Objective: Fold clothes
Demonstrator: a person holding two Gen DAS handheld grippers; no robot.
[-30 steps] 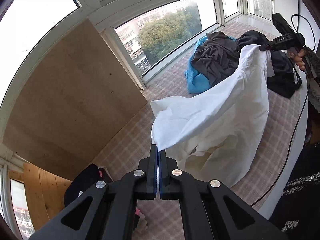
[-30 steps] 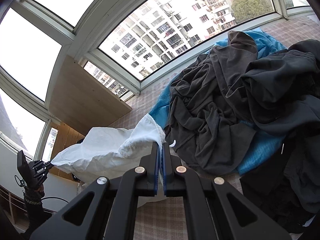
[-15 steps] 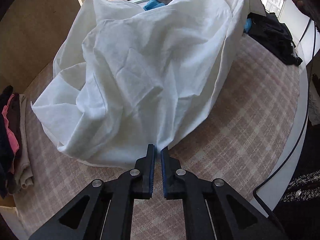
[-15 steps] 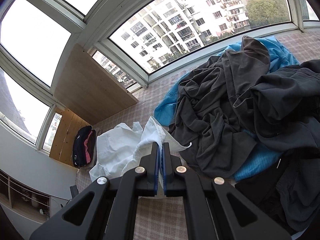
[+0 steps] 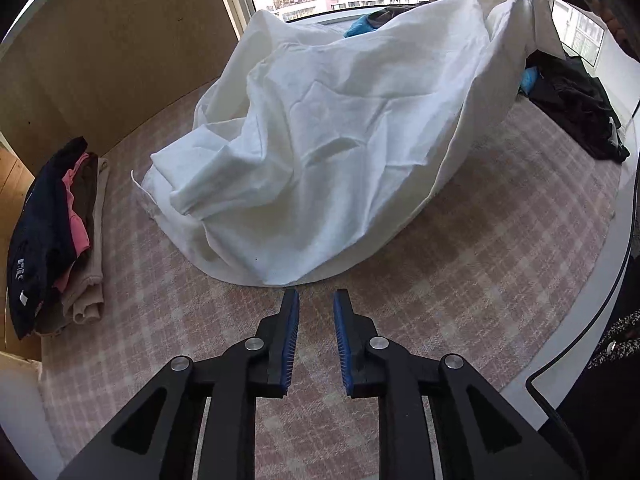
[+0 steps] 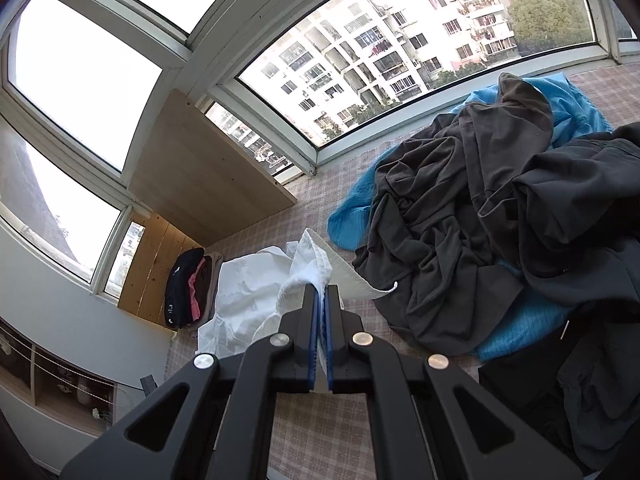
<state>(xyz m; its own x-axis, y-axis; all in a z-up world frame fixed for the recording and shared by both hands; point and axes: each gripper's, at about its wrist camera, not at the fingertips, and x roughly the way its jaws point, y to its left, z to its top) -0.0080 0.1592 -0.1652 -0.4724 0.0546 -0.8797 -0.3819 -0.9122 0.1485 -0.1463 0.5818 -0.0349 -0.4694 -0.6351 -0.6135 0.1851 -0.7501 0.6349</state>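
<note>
A crumpled white garment point(image 5: 332, 144) lies spread on the pink checked mat point(image 5: 460, 280), one end lifted toward the upper right. My left gripper point(image 5: 316, 300) hovers just in front of its near hem; its jaws are opening, with nothing between the blue pads. In the right wrist view my right gripper point(image 6: 321, 294) is shut on a bunched edge of the white garment point(image 6: 248, 296), which hangs down to the mat on the left.
A stack of folded clothes point(image 5: 56, 236), dark, pink and beige, sits at the mat's left end by a wooden panel point(image 5: 112, 48). A heap of dark grey garments point(image 6: 500, 216) over blue cloth point(image 6: 352, 216) lies to the right below the window. A black cable point(image 5: 616, 280) runs along the mat's right edge.
My left gripper came down to the mat with the white garment's corner, then let go and its jaws parted. The cloth now rests on the mat. The right gripper kept its hold.
</note>
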